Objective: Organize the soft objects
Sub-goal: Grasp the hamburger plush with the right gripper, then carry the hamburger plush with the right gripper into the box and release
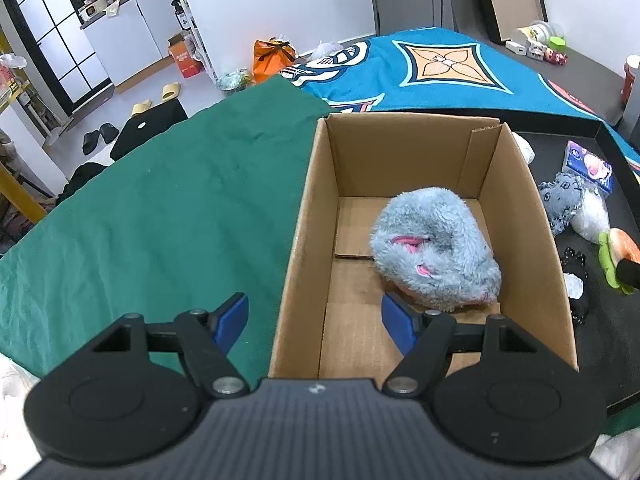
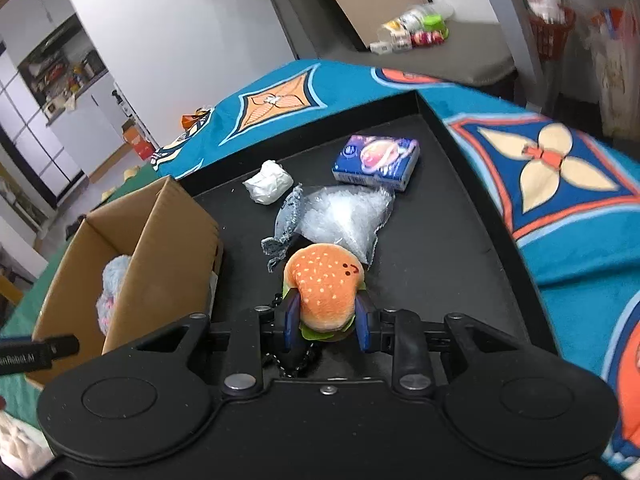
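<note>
An open cardboard box (image 1: pixel 516 208) (image 2: pixel 160 232) holds a fluffy grey and pink plush (image 1: pixel 436 248) (image 2: pixel 112 284). My left gripper (image 1: pixel 314 320) is open and empty, straddling the box's near left wall. My right gripper (image 2: pixel 326 320) is shut on a plush hamburger (image 2: pixel 326 284), held above the black tray (image 2: pixel 472 240) just right of the box; the burger also shows at the right edge of the left wrist view (image 1: pixel 618 256). On the tray lie a clear stuffing bag (image 2: pixel 344 216), a grey fabric piece (image 2: pixel 286 216), a white wad (image 2: pixel 268 182) and a blue tissue pack (image 2: pixel 378 158).
A green cloth (image 1: pixel 160 200) covers the surface left of the box. A blue patterned blanket (image 1: pixel 440 68) (image 2: pixel 560 184) lies behind and right of the tray. A black chain-like item (image 1: pixel 576 280) lies beside the box. Jars and bottles (image 1: pixel 540 40) stand far back.
</note>
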{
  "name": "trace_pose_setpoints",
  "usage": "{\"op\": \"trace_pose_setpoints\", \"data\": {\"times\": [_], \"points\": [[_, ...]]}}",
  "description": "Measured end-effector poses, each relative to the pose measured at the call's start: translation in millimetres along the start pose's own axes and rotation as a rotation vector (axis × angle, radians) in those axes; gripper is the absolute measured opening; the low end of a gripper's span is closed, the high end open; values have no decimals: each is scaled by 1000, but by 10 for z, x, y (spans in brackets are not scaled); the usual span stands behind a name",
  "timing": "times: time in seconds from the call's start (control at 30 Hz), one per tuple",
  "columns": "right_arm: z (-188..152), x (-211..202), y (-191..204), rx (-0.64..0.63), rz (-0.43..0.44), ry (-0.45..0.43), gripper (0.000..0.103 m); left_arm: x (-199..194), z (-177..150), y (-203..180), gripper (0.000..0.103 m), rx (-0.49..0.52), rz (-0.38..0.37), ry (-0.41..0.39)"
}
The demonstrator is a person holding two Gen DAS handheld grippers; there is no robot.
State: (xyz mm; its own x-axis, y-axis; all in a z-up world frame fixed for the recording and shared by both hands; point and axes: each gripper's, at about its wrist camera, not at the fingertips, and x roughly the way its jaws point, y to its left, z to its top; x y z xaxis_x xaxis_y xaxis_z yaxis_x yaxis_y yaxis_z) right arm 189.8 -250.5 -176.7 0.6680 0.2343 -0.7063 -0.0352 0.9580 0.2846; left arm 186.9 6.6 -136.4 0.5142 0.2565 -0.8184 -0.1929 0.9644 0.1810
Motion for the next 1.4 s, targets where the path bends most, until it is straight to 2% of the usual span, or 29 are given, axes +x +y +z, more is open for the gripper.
{"op": "trace_pose_setpoints", "data": {"times": [0.4, 0.63, 1.0, 1.4], "points": [[106, -303, 249, -57, -11, -78, 28, -96, -52, 167, 71, -47, -69, -43], [195, -493, 436, -86, -8, -137, 28, -108, -51, 202, 63, -63, -89, -63], [286, -559, 823, -156, 28, -143, 28, -64, -61, 293, 51, -104, -126, -54], [268, -416, 1279, -234, 59, -121, 29, 37, -74, 426, 43, -163, -176, -31]]}}
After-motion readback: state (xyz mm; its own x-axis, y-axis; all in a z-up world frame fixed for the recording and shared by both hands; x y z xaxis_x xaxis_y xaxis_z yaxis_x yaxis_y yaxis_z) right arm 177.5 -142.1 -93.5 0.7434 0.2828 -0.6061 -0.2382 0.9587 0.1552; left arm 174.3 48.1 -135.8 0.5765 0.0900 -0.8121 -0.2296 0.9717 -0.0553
